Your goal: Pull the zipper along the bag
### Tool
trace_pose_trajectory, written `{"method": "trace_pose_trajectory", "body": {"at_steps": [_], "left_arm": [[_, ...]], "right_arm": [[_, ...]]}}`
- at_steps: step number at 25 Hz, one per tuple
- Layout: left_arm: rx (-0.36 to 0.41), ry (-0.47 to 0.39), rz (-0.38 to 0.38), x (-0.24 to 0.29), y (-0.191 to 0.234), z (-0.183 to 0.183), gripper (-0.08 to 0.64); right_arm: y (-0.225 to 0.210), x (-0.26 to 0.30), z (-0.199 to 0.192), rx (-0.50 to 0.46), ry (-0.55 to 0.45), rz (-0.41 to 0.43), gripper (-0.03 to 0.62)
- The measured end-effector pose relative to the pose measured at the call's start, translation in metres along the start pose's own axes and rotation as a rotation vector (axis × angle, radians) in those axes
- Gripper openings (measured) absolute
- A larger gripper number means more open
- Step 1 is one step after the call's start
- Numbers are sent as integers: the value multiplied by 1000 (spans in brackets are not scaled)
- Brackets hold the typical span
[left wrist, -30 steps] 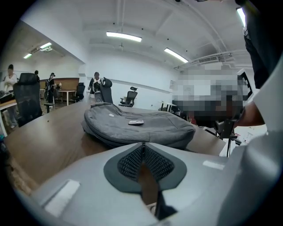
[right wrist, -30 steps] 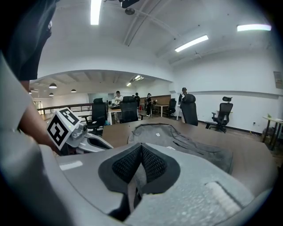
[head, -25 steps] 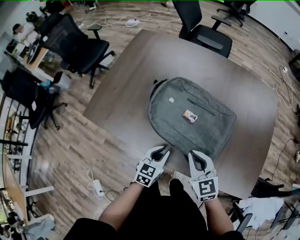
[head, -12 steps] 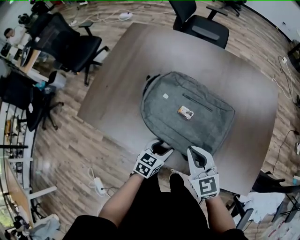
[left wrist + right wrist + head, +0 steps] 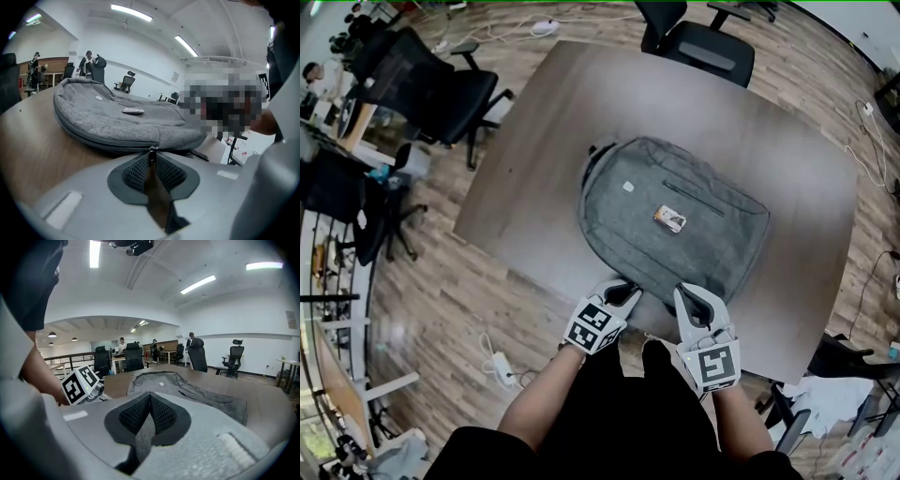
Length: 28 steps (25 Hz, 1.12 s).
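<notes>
Zipper pull (image 5: 151, 150) sits pinched between the closing left gripper (image 5: 151, 158) jaws; right gripper (image 5: 150, 398) is clamped tight on bag (image 5: 628, 202) fabric.

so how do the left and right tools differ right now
The left tool is closing on the zipper pull; the right tool is shut on grey backpack fabric. The left tool sits nearer the backpack's corner, the right tool further along the same edge. Both meet the backpack at the edge nearest the person.
</notes>
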<state>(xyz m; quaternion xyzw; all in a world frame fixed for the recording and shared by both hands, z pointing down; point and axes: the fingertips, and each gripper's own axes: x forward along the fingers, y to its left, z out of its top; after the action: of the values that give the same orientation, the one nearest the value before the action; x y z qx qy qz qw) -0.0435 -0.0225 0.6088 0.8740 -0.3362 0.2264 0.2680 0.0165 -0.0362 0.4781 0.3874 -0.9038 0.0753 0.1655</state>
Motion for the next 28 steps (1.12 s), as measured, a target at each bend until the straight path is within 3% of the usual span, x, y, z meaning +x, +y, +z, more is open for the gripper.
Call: {"method": "trace_pose_trajectory", "body": {"at_steps": [17,23,28], "left_arm": [[36,-23,19,-13,-2,-1,28],[144,-16,86,-15,1,0,26],[242,20,182,-18,4,0,26]], "right_arm": [[4,1,-4,30,-2,-16,2],[4,0,-6,17,5,-27,2],[11,1,-4,-66,29,-27,2]]}}
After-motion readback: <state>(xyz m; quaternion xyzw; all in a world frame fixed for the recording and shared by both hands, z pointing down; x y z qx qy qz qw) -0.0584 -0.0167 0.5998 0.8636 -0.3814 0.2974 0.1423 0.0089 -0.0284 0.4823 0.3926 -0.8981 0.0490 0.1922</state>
